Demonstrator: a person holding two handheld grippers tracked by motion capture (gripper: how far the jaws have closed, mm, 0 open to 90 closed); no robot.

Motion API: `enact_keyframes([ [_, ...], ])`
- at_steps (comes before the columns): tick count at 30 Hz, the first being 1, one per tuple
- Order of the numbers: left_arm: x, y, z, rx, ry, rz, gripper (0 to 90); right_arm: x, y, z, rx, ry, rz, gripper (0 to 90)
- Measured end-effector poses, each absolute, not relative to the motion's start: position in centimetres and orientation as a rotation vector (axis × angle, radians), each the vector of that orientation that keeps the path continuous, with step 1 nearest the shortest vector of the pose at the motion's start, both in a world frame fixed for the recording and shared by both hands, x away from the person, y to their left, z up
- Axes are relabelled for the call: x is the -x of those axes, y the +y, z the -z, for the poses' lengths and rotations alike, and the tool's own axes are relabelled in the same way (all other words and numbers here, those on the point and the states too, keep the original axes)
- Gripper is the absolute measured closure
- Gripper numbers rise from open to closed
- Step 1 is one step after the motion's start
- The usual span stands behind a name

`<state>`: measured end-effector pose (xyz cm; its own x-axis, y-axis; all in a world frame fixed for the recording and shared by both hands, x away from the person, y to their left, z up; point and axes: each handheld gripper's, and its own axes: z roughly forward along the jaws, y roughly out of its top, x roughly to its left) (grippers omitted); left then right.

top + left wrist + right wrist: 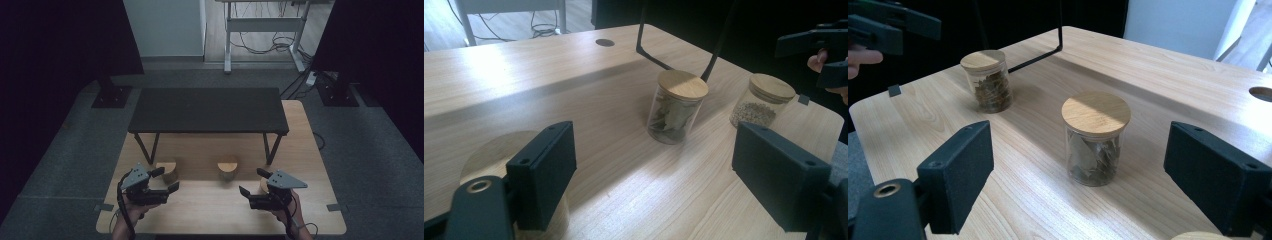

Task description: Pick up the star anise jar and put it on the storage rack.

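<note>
On the wooden table (210,207), three glass jars with wooden lids stand in a row in front of a low black shelf (207,110). Left gripper (160,181): jaws apart, holding nothing, just beside the left jar (167,170). Right gripper (251,184): jaws apart, holding nothing, partly covering the right jar (764,100), which contains small pale grains. Middle jar (1095,137): upright, contains dried leaves, between the two grippers.

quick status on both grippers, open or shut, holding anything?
Left gripper: open, holding nothing; a jar sits just under its jaw.
Right gripper: open, holding nothing, pointed at the middle jar.
</note>
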<state>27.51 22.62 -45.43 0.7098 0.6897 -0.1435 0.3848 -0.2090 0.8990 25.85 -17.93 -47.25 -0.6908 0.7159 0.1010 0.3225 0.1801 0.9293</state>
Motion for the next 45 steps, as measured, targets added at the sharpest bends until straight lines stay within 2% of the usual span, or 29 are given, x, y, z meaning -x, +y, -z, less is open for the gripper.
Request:
enact_keyframes([
  [15, -27.2, 23.9, 44.8, -1.832, 0.867, -0.371, 15.0, -25.4, -18.3, 47.1, -0.957, 2.095, -1.482, 11.1],
  [27, -27.3, 25.0, 44.9, -1.902, 0.87, -0.378, 12.3, -25.7, -18.3, 47.5, -0.973, 2.104, -1.457, 11.0],
  [36, -28.0, 25.5, 45.9, -1.9, 0.893, -0.344, 11.0, -25.9, -18.3, 47.7, -0.986, 2.11, -1.448, 11.0],
  [45, -28.5, 25.7, 46.7, -1.929, 0.932, -0.392, 10.3, -25.9, -18.2, 47.8, -0.99, 2.114, -1.452, 10.9],
])
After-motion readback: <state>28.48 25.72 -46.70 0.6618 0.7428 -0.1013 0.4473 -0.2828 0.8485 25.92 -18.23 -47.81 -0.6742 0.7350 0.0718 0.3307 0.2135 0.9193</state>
